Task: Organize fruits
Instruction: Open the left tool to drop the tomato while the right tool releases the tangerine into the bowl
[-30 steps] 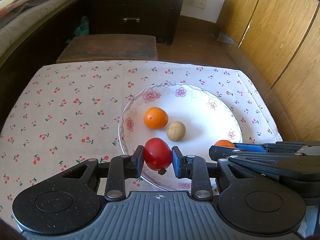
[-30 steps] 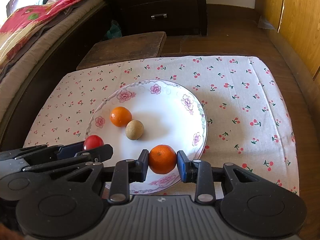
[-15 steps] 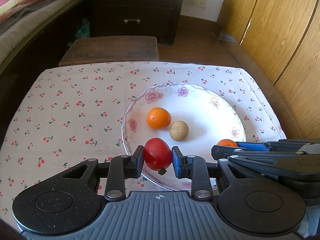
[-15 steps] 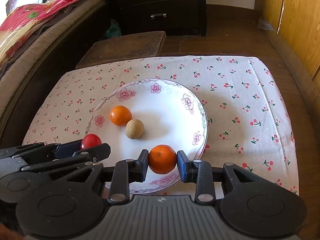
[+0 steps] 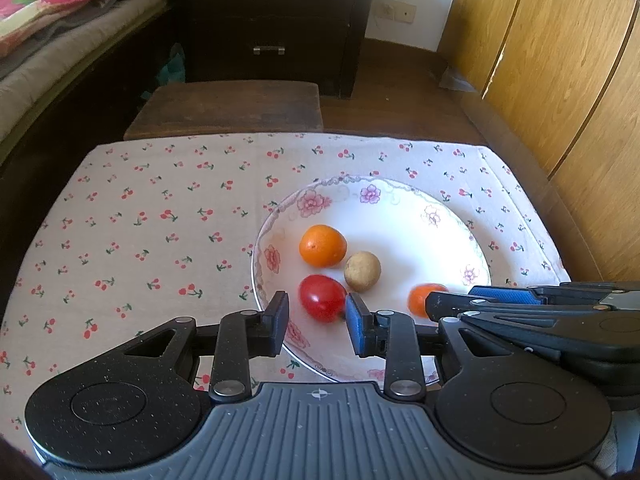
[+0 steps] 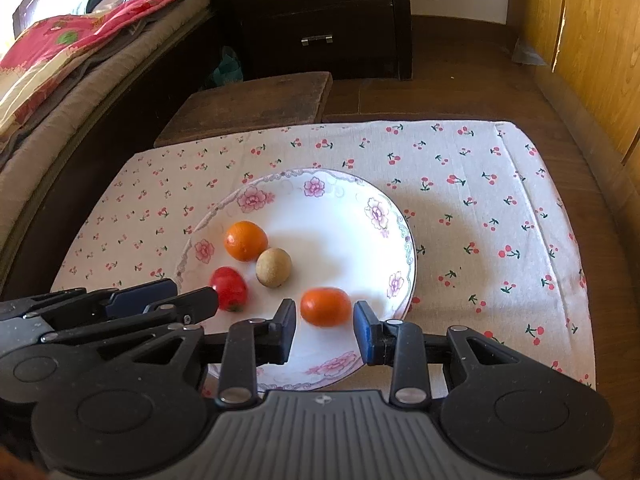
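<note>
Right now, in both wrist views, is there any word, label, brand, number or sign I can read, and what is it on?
No readable text in either view.
Small white compass-like mark on the ribbed grey body of the left gripper: a symbol, no letters.
The same mark on the right gripper: too blurred to read.
White floral-rimmed plate and cherry-print tablecloth: pictures only.

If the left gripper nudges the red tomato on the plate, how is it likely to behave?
The red tomato is rounded and glossy, so it would probably roll or slip across the smooth plate. It looks soft-skinned; a hard squeeze may bruise it.
</note>
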The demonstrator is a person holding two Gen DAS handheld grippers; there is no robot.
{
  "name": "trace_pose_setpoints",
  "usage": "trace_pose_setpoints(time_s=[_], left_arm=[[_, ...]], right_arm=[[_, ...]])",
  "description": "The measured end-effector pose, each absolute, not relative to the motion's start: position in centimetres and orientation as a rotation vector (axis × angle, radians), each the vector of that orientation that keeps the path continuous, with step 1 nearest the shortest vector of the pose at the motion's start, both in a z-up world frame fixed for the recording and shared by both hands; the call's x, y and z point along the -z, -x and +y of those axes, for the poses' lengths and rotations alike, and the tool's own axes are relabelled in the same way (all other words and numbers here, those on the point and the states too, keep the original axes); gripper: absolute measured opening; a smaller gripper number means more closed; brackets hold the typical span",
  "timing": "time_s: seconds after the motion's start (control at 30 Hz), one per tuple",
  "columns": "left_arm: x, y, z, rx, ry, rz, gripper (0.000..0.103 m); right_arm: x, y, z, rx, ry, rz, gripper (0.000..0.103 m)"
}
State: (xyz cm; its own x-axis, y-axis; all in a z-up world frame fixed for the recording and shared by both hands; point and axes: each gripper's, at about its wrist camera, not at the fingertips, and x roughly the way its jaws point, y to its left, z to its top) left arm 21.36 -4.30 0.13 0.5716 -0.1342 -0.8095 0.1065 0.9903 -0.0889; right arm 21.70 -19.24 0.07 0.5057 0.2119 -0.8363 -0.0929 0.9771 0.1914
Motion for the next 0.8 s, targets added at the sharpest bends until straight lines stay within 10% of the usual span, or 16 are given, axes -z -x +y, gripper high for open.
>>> trace_pose_setpoints(time_s=[0.8], left_arm=[[-1.9, -19.6, -4.5, 0.149, 0.004, 0.905, 0.035]], right_arm=[[-2.0, -19.7, -18.8, -0.171, -0.102, 0.985, 0.034]])
